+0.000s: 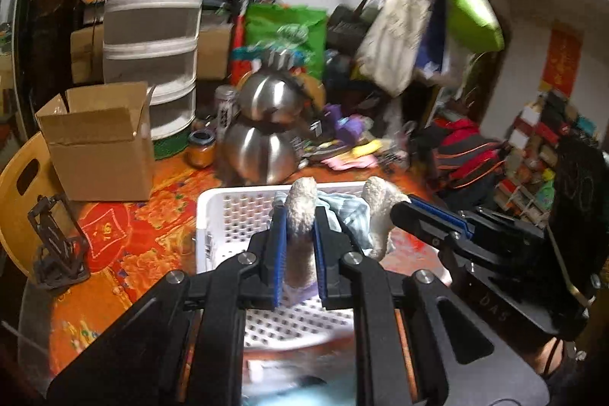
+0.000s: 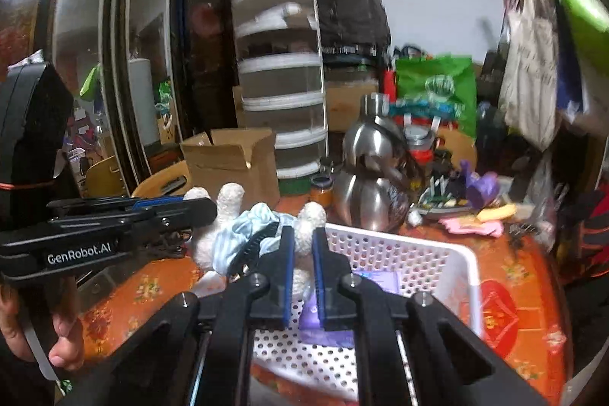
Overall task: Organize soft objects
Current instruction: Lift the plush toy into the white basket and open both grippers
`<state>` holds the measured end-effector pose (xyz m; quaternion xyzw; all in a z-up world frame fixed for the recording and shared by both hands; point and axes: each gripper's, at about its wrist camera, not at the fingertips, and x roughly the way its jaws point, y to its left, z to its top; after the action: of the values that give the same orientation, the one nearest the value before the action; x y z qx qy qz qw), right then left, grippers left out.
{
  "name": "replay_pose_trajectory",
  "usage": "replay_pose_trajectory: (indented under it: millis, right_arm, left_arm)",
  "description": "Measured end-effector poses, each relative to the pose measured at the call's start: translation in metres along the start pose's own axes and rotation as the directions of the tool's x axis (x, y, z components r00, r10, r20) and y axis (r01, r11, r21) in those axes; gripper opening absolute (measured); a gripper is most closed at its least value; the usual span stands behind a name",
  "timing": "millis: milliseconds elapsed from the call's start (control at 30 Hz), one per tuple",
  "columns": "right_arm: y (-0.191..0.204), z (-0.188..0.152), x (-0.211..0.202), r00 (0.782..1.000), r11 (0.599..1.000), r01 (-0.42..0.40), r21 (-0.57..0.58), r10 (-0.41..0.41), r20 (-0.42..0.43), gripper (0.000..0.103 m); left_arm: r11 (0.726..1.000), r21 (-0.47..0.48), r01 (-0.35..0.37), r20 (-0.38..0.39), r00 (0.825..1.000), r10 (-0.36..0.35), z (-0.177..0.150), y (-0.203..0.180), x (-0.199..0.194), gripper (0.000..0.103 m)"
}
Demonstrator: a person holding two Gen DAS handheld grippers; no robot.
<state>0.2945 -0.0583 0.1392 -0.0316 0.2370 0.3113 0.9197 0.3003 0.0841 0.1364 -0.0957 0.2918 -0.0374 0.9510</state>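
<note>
With both the left gripper and the right gripper clamped on limbs of the plush toy hanging over the basket at twelve o'clock, pulling apart could tear it or slip it onto the table.

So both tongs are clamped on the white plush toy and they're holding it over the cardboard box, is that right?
Not quite. Both the left tongs and the right tongs are shut on the plush toy, but it hangs over the white basket, not the cardboard box, which stands apart to the left on the table. The left wrist view shows it.
</note>
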Motion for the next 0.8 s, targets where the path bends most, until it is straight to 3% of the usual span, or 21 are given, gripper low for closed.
replay_pose_trajectory:
  millis: [233,500,600,633,667,733,767,800]
  right_arm:
    - [-0.014,-0.022,0.07,0.996,1.0,0.009,0.007,-0.008,-0.089,0.008]
    - [-0.008,-0.042,0.092,0.989,0.999,-0.015,-0.037,0.009,-0.147,0.009]
    - [-0.007,-0.046,0.092,0.985,0.999,-0.021,-0.027,0.016,-0.171,0.011]
    - [-0.008,-0.047,0.09,0.983,1.0,-0.028,-0.01,0.026,-0.183,0.012]
    - [-0.01,-0.048,0.088,0.982,1.0,-0.025,0.001,0.024,-0.188,0.017]
    - [-0.015,-0.049,0.079,0.983,1.0,-0.011,0.026,0.016,-0.181,0.046]
    - [-0.018,-0.049,0.075,0.984,0.999,-0.005,0.041,0.012,-0.175,0.07]
    - [-0.021,-0.049,0.07,0.985,0.998,0.004,0.058,0.006,-0.17,0.074]
  left_arm:
    - [0.998,-0.032,-0.051,-0.082,0.995,0.048,-0.025,0.018,0.068,0.012]
    - [0.995,-0.025,-0.092,-0.133,0.987,0.088,-0.055,0.026,0.097,0.012]
    - [0.996,-0.029,-0.086,-0.142,0.987,0.081,-0.061,0.033,0.099,0.021]
    - [0.996,-0.032,-0.085,-0.14,0.987,0.08,-0.061,0.034,0.097,0.03]
    - [0.996,-0.033,-0.085,-0.132,0.988,0.08,-0.061,0.036,0.094,0.044]
    - [0.996,-0.026,-0.09,-0.105,0.991,0.087,-0.061,0.036,0.085,0.061]
    - [0.996,-0.027,-0.084,-0.096,0.992,0.081,-0.061,0.036,0.081,0.067]
    - [0.997,-0.028,-0.076,-0.091,0.993,0.073,-0.061,0.036,0.077,0.068]
